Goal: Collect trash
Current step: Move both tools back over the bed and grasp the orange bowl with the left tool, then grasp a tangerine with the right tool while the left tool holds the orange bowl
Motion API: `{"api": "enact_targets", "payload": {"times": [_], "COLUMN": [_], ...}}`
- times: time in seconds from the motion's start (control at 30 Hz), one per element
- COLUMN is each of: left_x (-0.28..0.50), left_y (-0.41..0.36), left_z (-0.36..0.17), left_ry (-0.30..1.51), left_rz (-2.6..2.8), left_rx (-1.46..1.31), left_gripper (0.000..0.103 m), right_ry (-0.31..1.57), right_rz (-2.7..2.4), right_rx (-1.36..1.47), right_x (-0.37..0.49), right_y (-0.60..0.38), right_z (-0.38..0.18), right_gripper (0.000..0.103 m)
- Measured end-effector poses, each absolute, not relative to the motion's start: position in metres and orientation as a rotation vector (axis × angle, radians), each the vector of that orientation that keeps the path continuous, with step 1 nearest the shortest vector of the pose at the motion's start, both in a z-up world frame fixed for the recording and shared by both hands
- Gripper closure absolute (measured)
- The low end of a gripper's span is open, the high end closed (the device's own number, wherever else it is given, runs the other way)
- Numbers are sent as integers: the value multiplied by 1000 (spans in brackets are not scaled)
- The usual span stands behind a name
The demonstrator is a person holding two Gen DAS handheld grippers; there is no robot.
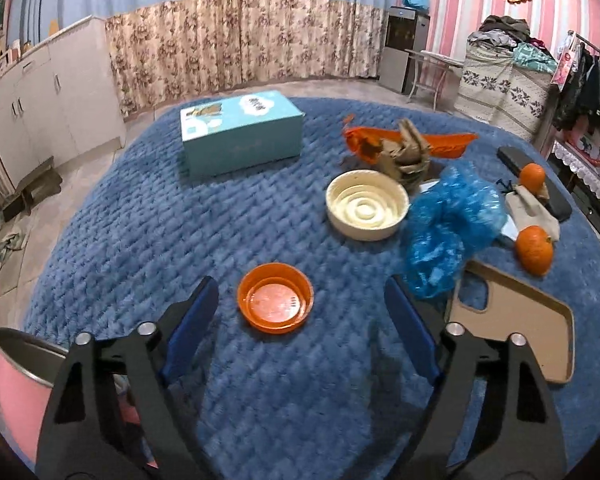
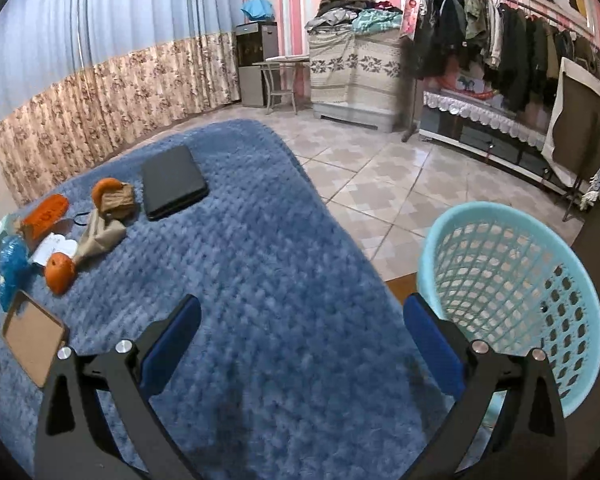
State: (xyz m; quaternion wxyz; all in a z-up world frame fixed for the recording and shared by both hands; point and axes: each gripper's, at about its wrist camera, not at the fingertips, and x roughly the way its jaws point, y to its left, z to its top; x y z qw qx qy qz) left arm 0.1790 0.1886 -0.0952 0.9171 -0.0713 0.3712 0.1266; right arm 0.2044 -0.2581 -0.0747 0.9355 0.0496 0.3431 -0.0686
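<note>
My left gripper (image 1: 300,304) is open and empty above the blue blanket (image 1: 180,240), just short of an orange plastic lid (image 1: 275,298). Beyond it lie a cream bowl-shaped lid (image 1: 367,205), a crumpled blue plastic bag (image 1: 448,224), crumpled brown paper (image 1: 408,152) on an orange wrapper (image 1: 448,144), and a tan cardboard tray (image 1: 516,320). My right gripper (image 2: 302,320) is open and empty over the blanket's right part (image 2: 260,280), next to a light blue mesh basket (image 2: 512,280) that stands beside the surface. The blue bag (image 2: 10,268) and cardboard tray (image 2: 32,336) show at the left of the right wrist view.
A teal box (image 1: 242,132), two oranges (image 1: 534,250) (image 1: 532,176), a black case (image 2: 172,182) and a beige cloth (image 2: 100,236) lie on the blanket. A pink metal-rimmed bin (image 1: 16,376) stands at the left edge. Tiled floor, a clothes rack (image 2: 500,40) and cabinets (image 1: 40,96) surround it.
</note>
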Motion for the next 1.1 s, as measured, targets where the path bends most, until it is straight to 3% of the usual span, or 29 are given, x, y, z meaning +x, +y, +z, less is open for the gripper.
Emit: {"api": "enact_targets", "payload": {"times": [0.3,0.4,0.97,1.1], "left_x": [194,197,223,220], "left_y": [202,202,198,196], "left_z": [-111,-112,-104,-104], "left_ry": [829,825,776,763], "left_rz": [225,224,242,249], "left_rx": [-208,-200,-184,-170], "left_gripper": [45,64,64,64], "right_ry": [696,691,711,725], "right_rz": [-68,-42,191,246], "right_rx": [16,-44,-74,-111], "right_x": [207,209,236,248], "right_y": [-214,-195,-98,-71], "right_z": [-74,-74,-82,-86], "right_gripper": [4,4,6,19]}}
